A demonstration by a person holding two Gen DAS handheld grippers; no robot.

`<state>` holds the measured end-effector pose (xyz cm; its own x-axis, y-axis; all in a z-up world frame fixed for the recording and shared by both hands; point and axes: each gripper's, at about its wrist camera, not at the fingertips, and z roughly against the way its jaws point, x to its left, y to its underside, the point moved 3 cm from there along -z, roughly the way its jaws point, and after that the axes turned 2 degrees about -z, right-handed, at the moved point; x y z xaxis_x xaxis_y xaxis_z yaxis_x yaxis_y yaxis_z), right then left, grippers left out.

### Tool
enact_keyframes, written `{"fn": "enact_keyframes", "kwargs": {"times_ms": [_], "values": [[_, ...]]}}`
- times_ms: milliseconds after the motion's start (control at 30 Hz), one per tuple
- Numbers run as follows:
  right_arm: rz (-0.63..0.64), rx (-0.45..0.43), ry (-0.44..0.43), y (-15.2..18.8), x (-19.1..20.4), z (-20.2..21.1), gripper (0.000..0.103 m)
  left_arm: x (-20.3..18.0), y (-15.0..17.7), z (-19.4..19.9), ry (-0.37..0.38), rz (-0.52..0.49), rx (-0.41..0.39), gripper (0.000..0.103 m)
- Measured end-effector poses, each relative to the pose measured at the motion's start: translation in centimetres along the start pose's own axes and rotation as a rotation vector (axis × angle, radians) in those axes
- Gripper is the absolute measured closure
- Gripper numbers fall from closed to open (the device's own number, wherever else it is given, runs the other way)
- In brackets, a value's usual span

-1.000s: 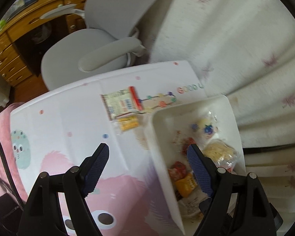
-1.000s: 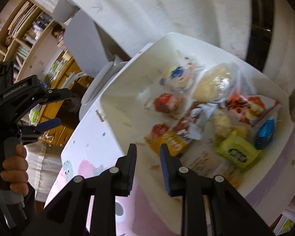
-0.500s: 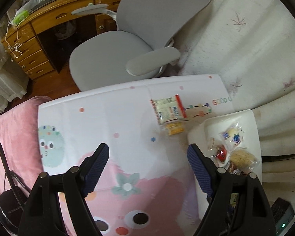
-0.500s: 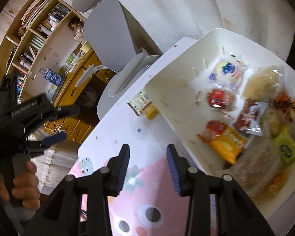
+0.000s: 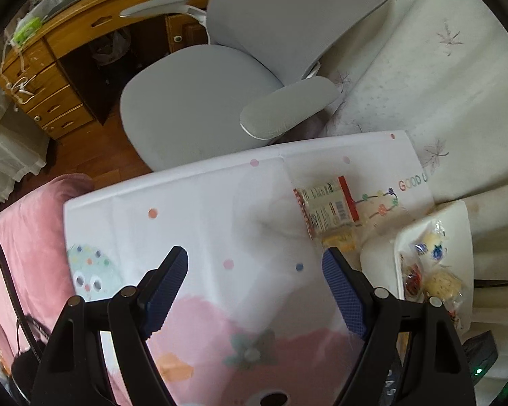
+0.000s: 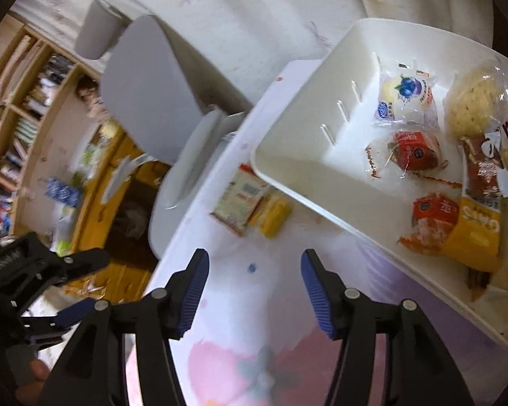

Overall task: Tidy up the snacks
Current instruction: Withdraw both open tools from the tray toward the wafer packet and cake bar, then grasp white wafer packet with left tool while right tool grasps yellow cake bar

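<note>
Left gripper (image 5: 255,267) wide apart, nothing between the jaws; right gripper (image 6: 252,269) has just been opening — also empty, over the cartoon-print table (image 6: 254,304). Two loose snacks — a cracker pack (image 5: 328,207) and a small yellow packet (image 6: 274,215) touching it — lie just beside the white bin (image 6: 288,182). Remaining snacks already sit inside the bin.

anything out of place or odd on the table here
Two snacks lie outside the white bin: a flat cracker packet and a small yellow packet, side by side on the tablecloth by the bin's wall. Every other snack is inside. Nothing looks spilled or torn.
</note>
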<state>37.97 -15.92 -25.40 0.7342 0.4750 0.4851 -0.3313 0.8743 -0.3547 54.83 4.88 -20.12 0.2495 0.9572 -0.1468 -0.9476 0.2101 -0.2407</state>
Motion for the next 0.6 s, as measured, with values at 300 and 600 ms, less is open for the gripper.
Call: {"fn": "enact_keyframes", "kwargs": {"times_ms": [300,600], "values": [[-0.033,-0.100,0.122,-0.1,-0.4,-4.7,0.045,-2.3,-3.8,-7.1,0.030,-0.096,0.101,0.022],[-0.003,-0.129,0.152,-0.9,0.1,-6.9,0.045,-6.8,-5.1,-11.6,0.091,-0.150,0.157,0.022]]}}
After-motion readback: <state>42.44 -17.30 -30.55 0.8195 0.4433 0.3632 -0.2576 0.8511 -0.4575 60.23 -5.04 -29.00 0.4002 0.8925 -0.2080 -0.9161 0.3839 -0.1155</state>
